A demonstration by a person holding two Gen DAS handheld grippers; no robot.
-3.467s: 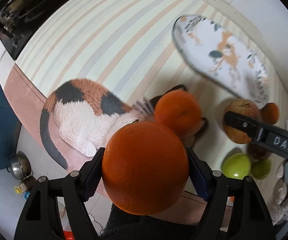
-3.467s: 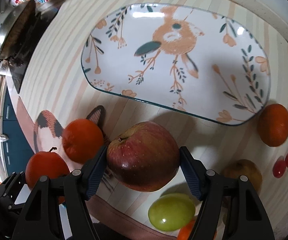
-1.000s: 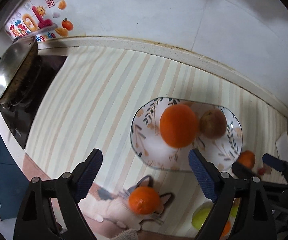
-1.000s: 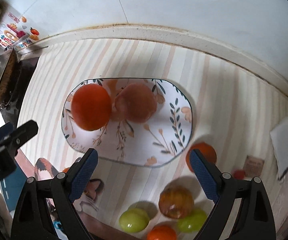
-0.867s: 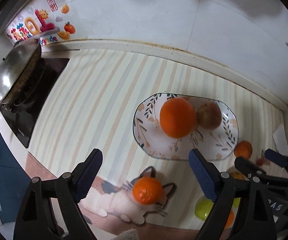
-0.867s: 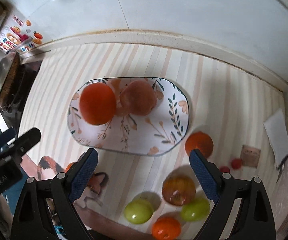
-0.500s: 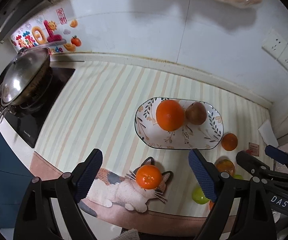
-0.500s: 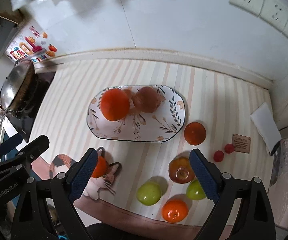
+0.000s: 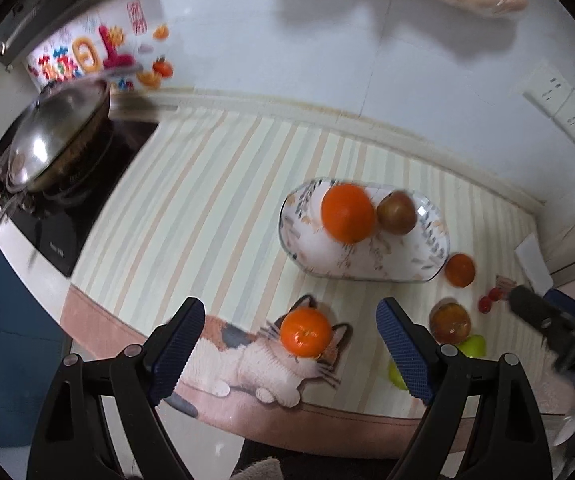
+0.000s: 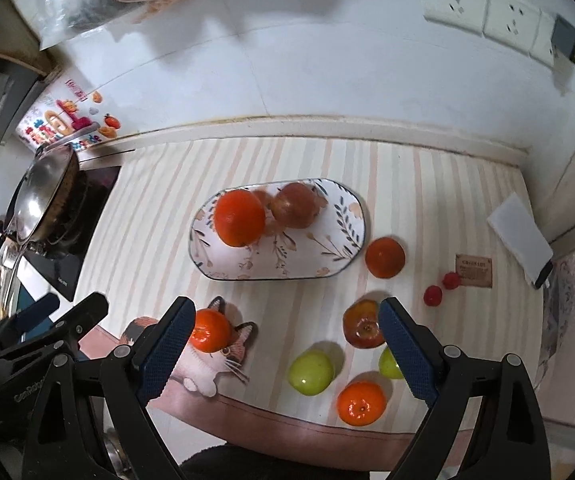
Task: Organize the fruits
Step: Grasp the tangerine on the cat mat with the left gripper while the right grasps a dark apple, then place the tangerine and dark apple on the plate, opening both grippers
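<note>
Grippers first: my left gripper and right gripper both hang high over the counter, jaws spread wide, nothing between them.

Nearest the counter edge I see 1 small orange, then 2 green fruits just beyond it, with a red apple touching the right one's far side. To the left, a mandarin sits on the cat-print mat. Right of the apple lie 2 tiny red berries.

Further on, another orange rests just beside the plate at its right end. On the plate, 1 big orange and 1 reddish apple sit touching.

Handling, as I judge it: these fruits are firm, round and smooth, so they'll roll. I'd close across the widest middle, pads on opposite sides. The mandarin's skin probably gives, so a gentle squeeze. The berries look too small and soft for these wide pads.

Furthest left, a lidded wok on the stove, well apart.
</note>
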